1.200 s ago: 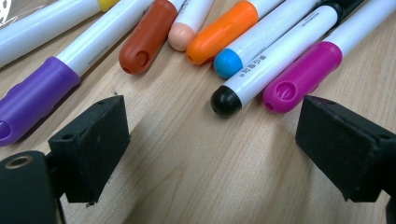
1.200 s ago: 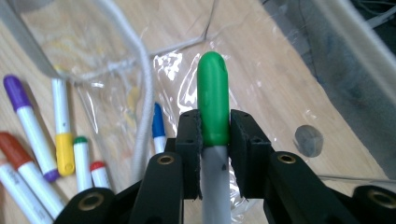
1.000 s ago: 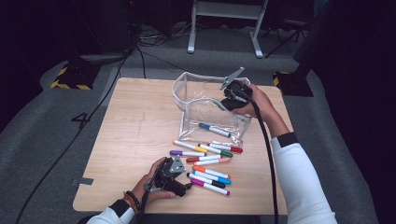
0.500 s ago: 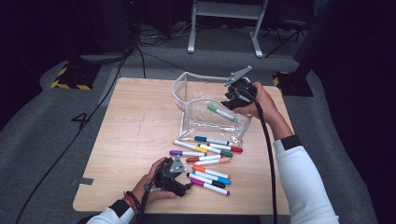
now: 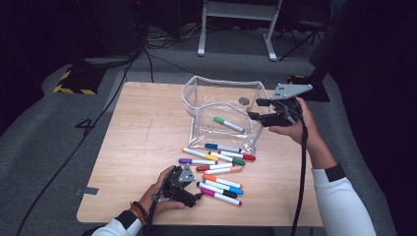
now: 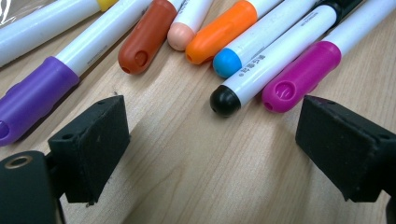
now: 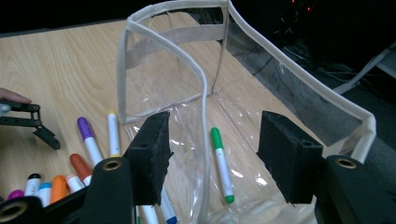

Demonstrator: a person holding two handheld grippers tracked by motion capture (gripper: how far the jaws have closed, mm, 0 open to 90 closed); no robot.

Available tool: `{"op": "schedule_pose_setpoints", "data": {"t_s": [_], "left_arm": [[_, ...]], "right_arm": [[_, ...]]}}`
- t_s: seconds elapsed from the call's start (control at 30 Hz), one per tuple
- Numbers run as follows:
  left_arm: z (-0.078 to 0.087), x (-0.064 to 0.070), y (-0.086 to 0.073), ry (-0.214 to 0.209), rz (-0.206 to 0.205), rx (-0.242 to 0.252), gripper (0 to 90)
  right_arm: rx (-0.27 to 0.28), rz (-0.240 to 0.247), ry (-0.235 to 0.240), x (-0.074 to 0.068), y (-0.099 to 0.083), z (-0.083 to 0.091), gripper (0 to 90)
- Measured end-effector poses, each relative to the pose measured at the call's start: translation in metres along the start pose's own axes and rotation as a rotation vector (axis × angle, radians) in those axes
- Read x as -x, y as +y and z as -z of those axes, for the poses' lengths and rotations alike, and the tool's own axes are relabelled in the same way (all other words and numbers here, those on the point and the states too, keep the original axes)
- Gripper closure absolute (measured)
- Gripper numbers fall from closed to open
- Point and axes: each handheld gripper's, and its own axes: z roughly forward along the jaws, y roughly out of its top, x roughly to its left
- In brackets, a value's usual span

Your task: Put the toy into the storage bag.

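A clear pouch [image 5: 206,98] stands open on the wooden table, with a green-capped marker [image 5: 228,124] lying on its floor. My right gripper [image 5: 253,109] hovers open and empty at the pouch's right rim. In the right gripper view its jaws [image 7: 215,149] frame that green marker [image 7: 220,161] below. Several markers [image 5: 216,164] lie in a loose row in front of the pouch. My left gripper [image 5: 196,196] rests low on the table at their near end, open. Its jaws [image 6: 210,140] stand wide apart just short of the black-capped marker [image 6: 226,100] and the magenta one [image 6: 299,77].
The pouch's white-edged rim [image 7: 163,39] curves inward on its near side. A purple marker [image 6: 37,88] lies left of the left jaw. The table's left half [image 5: 142,132] is bare wood. A metal stand [image 5: 236,29] and cables are on the floor beyond.
The green marker left my right gripper and dropped onto the pouch floor. The right gripper opened and drew back to the right. The left gripper stayed put.
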Motion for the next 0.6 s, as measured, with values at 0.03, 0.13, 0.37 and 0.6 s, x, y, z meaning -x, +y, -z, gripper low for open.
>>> {"op": "schedule_pose_setpoints", "data": {"t_s": [0.03,0.13,0.37,0.6], "left_arm": [[0.000,0.000,0.000,-0.001,0.000,0.000,10.1],[0.000,0.000,0.000,-0.001,0.000,0.000,10.1],[0.000,0.000,0.000,0.000,-0.001,0.000,10.1],[0.000,0.000,0.000,-0.002,-0.001,0.001,10.0]], "right_arm": [[0.011,-0.002,-0.001,-0.002,-0.005,0.005,43.9],[0.042,-0.001,-0.002,-0.010,-0.022,0.019,45.0],[0.062,-0.017,0.042,-0.031,-0.077,0.029,49.1],[-0.006,-0.030,0.119,-0.051,-0.121,0.005,55.5]]}}
